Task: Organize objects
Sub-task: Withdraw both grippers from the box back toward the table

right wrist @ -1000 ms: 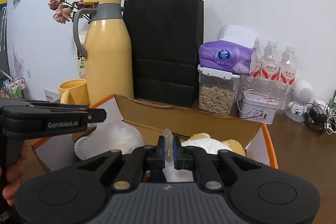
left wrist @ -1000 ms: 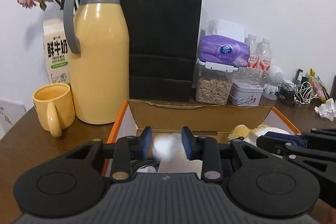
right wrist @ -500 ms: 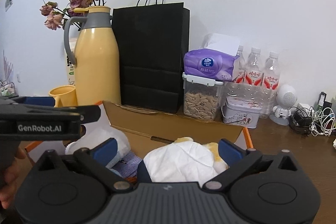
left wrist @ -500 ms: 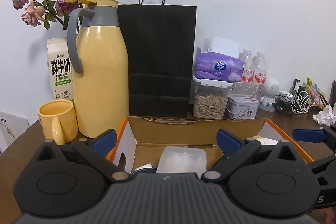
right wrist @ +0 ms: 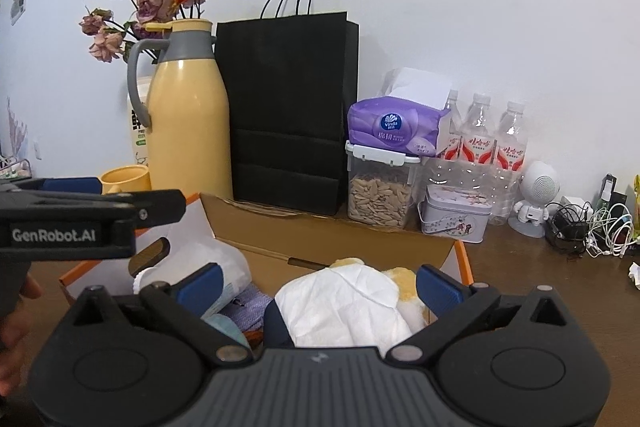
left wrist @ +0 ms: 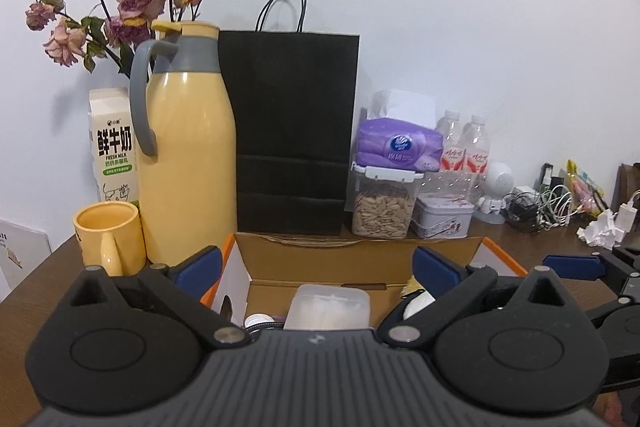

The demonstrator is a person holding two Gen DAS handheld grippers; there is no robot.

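Observation:
An open cardboard box with orange edges stands on the brown table in front of both grippers. In the left wrist view a clear plastic container lies inside it. In the right wrist view a crumpled white cloth lies over a yellow plush, with a white bag and purple fabric further left. My left gripper is open above the box's near side, nothing between its fingers. My right gripper is open too, above the white cloth and clear of it.
Along the wall stand a yellow thermos, yellow mug, milk carton, dried roses, black paper bag, seed jar under a purple tissue pack, a tin, water bottles, a small white robot speaker and tangled cables.
Both grippers opened wide: the left let go of a white object, the right released the thin piece it pinched. Both have drawn back and slightly up from the box.

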